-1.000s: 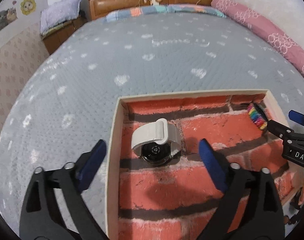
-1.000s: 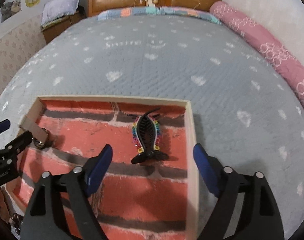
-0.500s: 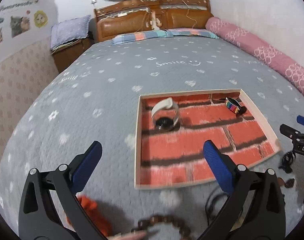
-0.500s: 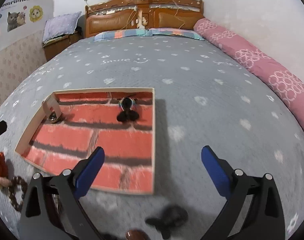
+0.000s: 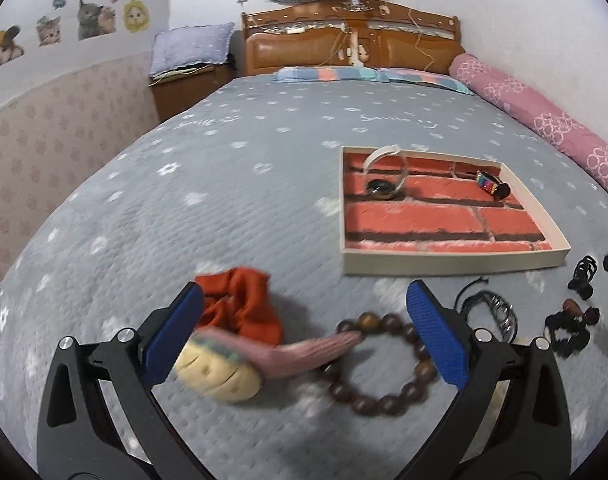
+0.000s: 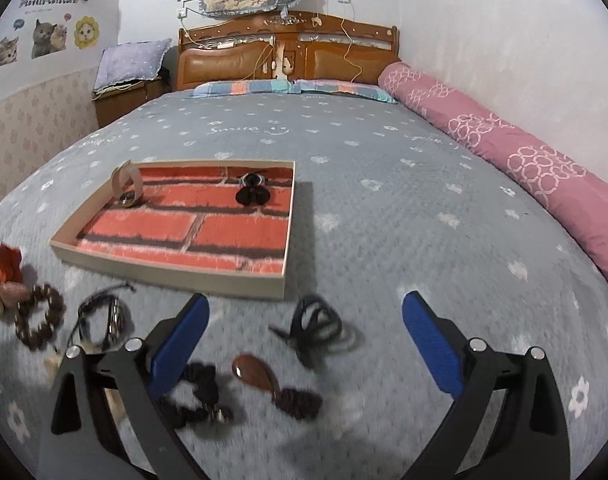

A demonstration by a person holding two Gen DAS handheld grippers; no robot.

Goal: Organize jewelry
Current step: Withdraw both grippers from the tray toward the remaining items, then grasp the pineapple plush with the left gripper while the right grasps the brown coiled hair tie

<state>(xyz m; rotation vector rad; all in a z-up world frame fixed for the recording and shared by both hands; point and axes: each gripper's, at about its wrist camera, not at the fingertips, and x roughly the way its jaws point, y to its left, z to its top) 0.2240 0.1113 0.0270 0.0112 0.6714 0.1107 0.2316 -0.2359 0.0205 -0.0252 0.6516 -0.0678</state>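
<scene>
A home bedroom: a wide bed (image 6: 384, 200) under a grey quilt, a carved wooden headboard (image 6: 287, 52), a pink bolster (image 6: 504, 140) along the wall, cat stickers (image 6: 47, 36) above the nightstand (image 6: 119, 100).

Grey bedspread (image 6: 384, 208) bearing tray (image 6: 175, 270), bead bracelet (image 5: 384, 364), scrunchie (image 5: 239, 308)

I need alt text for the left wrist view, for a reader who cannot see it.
The open left gripper hovers over a grey bedspread, above a wooden bead bracelet, an orange scrunchie and a yellow-and-pink soft item. Beyond lies a brick-patterned tray holding a white-strapped watch and a rainbow hair clip.
</scene>
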